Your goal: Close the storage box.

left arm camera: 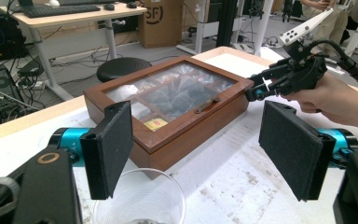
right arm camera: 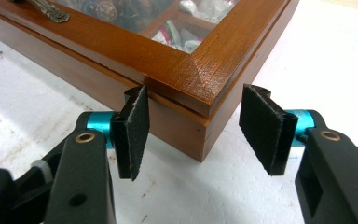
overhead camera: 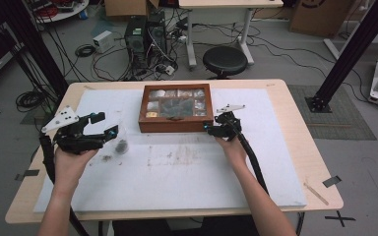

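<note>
A light wooden table [overhead camera: 295, 123] carries a white mat [overhead camera: 177, 172] that covers most of its top and shows grey smudges near its centre. A brown wooden box [overhead camera: 175, 124] with a glass-paned lid sits on the far middle of the mat; the lid is closed, a metal clasp [left arm camera: 207, 104] lies at its front edge, and small packets show through the glass in separate compartments. The left gripper [overhead camera: 101, 125] is held above the mat to the left of the box, jaws spread wide with nothing between them. The right gripper [overhead camera: 209, 129] is positioned at the front right corner of the box; in the right gripper view its jaws stand open on either side of that corner, the left pad just beside the front wall at lid-seam height, the right pad apart from the side wall. A clear plastic cup [overhead camera: 121, 141] stands upright on the mat just below the left gripper, with a small dark mass at its bottom.
</note>
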Available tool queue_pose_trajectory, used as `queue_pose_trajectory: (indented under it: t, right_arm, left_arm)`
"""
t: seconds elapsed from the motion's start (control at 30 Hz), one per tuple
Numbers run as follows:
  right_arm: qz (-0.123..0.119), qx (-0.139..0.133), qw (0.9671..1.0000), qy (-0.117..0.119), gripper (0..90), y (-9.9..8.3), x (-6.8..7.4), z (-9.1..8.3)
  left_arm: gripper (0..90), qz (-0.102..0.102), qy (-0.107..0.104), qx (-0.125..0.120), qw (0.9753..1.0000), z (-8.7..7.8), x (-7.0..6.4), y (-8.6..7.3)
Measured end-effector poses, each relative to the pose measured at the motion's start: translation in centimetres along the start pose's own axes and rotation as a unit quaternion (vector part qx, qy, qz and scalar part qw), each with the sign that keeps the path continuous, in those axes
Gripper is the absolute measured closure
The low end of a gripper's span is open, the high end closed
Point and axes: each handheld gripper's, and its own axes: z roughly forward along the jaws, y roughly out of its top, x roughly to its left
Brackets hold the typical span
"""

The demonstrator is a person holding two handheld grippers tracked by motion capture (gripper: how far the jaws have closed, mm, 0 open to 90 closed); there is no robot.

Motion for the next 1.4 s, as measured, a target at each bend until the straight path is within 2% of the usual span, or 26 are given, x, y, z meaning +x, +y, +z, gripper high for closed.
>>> queue_pose_trajectory:
  t: [0.5,0.73,0.93,1.13,1.4]
  right_arm:
    - [-0.008,0.003,1.0,-0.003,41.3,-0.3,0.1,-0.3]
    - [-0.019,-0.008,0.9997,-0.009,37.5,-0.1,0.2,-1.5]
    - [-0.024,-0.027,0.9992,-0.016,31.7,0.3,0.0,-3.2]
    - [-0.023,-0.054,0.9982,-0.014,28.4,0.5,-0.7,-5.7]
    - [-0.024,-0.078,0.9966,-0.014,25.1,0.3,-2.6,-9.5]
  left_arm:
    - [26.1,0.003,-0.004,-0.001,1.0,0.3,-0.1,0.2]
    - [26.1,0.008,-0.01,0.0,0.9999,0.7,-0.3,0.4]
    - [26.1,0.009,-0.013,-0.004,0.9999,0.9,-0.4,0.5]
    - [26.1,0.009,-0.018,-0.003,0.9998,1.4,-0.3,0.7]
    - [25.6,0.012,-0.024,-0.002,0.9997,2.7,-0.4,0.9]
